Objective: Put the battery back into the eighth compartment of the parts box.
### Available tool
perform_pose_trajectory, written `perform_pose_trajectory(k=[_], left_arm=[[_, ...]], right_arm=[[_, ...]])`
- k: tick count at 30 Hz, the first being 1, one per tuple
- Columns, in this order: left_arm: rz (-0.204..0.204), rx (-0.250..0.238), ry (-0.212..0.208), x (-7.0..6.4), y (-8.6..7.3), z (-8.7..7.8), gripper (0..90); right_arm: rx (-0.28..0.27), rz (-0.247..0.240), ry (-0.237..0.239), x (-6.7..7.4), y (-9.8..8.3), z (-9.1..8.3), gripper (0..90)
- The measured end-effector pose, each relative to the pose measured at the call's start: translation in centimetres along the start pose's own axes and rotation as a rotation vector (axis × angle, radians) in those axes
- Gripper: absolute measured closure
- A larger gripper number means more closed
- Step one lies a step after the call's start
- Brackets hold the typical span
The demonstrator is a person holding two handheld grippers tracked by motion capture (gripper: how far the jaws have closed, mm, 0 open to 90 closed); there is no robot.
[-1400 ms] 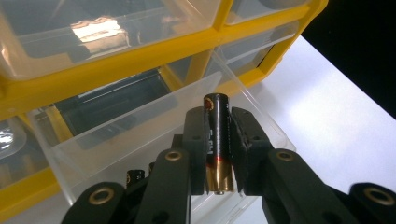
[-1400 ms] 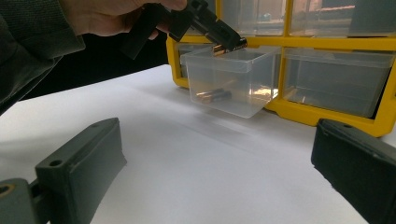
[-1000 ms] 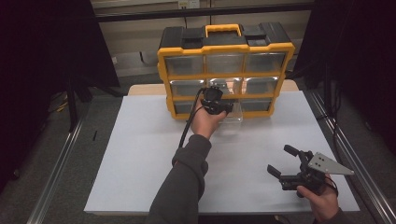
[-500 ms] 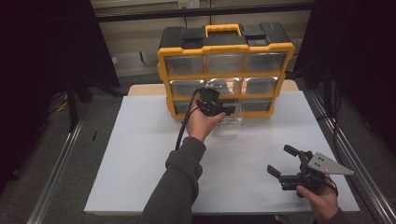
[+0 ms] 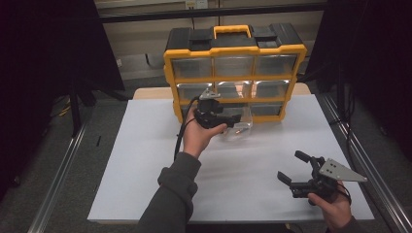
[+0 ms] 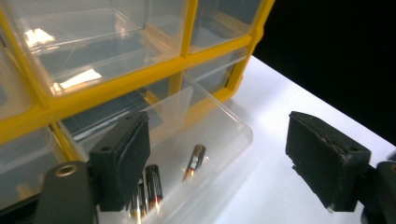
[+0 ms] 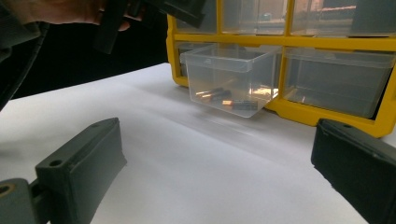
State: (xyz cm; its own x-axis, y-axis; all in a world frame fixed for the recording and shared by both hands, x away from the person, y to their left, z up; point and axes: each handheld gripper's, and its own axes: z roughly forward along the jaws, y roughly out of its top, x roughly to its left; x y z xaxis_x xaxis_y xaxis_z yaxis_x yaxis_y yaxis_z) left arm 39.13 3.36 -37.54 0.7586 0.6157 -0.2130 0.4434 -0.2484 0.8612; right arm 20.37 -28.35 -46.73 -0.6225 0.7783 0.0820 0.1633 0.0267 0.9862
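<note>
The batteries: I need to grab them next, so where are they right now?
The batteries lie inside the clear drawer pulled out from the bottom row of the yellow organizer, at the table's far middle, just below the open left gripper.

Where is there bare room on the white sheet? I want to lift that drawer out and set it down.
The sheet is bare left of the left tool and its forearm, to the left and near edges. Also bare: the middle, between that forearm and the right tool. It is crowded along the far edge, where the pulled-out drawer juts from the organizer.
</note>
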Motion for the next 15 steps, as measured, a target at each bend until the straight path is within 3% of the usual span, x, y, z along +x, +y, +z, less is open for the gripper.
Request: perform_pose_trajectory(k=[6, 11, 15], left_arm=[[0.010, -0.051, -0.018, 0.4, -1.5, -2.0, 16.3], [0.046, -0.069, -0.017, 0.5, -2.6, -3.5, 14.3], [0.053, -0.102, -0.044, 0.7, -4.0, -4.6, 12.0]], right_arm=[[0.002, -0.002, -0.001, 0.1, 0.0, 0.2, 2.1], [-0.002, 0.000, -0.005, 0.1, 0.0, 0.2, 2.2], [0.000, -0.003, -0.006, 0.1, 0.0, 0.2, 2.2]])
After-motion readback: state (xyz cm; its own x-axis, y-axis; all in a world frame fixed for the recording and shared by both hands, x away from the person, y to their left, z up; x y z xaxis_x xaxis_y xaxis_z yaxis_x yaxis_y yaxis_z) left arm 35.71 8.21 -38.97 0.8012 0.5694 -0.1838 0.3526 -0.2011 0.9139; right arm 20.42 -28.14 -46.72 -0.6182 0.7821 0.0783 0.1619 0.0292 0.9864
